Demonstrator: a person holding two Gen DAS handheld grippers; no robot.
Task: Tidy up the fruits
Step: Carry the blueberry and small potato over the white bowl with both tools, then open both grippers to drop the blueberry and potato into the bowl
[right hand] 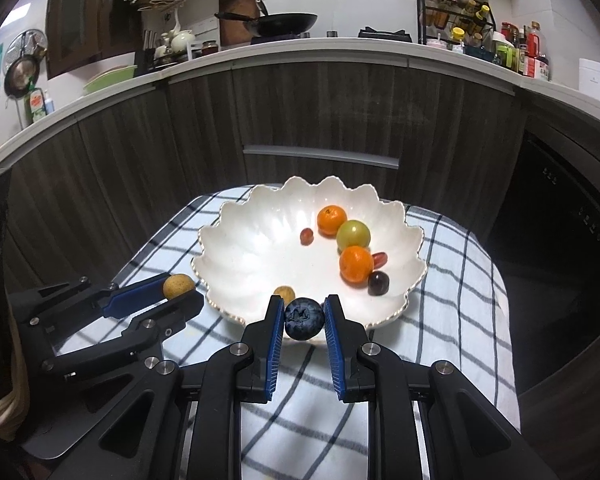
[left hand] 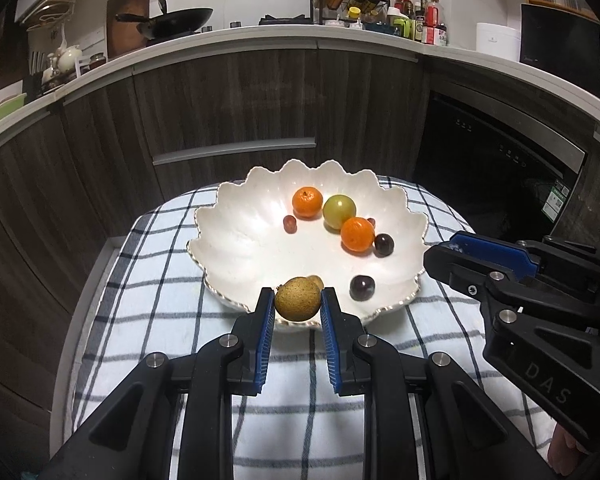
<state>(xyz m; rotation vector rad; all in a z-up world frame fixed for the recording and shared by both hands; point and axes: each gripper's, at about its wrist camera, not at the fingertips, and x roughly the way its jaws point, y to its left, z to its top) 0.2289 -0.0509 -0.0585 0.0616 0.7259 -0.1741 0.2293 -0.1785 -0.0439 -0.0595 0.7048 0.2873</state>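
Observation:
A white scalloped bowl (left hand: 240, 236) (right hand: 252, 256) sits on a checked cloth. It holds two oranges (left hand: 307, 201) (left hand: 357, 234), a green fruit (left hand: 339, 210), dark grapes (left hand: 362, 288) and a small brown fruit (right hand: 284, 293). My left gripper (left hand: 297, 300) is shut on a brown longan (left hand: 297, 298) at the bowl's near rim; it also shows in the right wrist view (right hand: 180, 290). My right gripper (right hand: 304, 318) is shut on a blueberry (right hand: 304, 318) over the bowl's near rim; in the left wrist view (left hand: 444, 252) its held fruit is hidden.
The blue-checked cloth (left hand: 160, 280) covers a small table. Dark wood cabinets (left hand: 228, 112) stand behind, with a counter (left hand: 260, 36) holding a wok, bottles and a spice rack. A dark oven front (left hand: 500, 168) is at the right.

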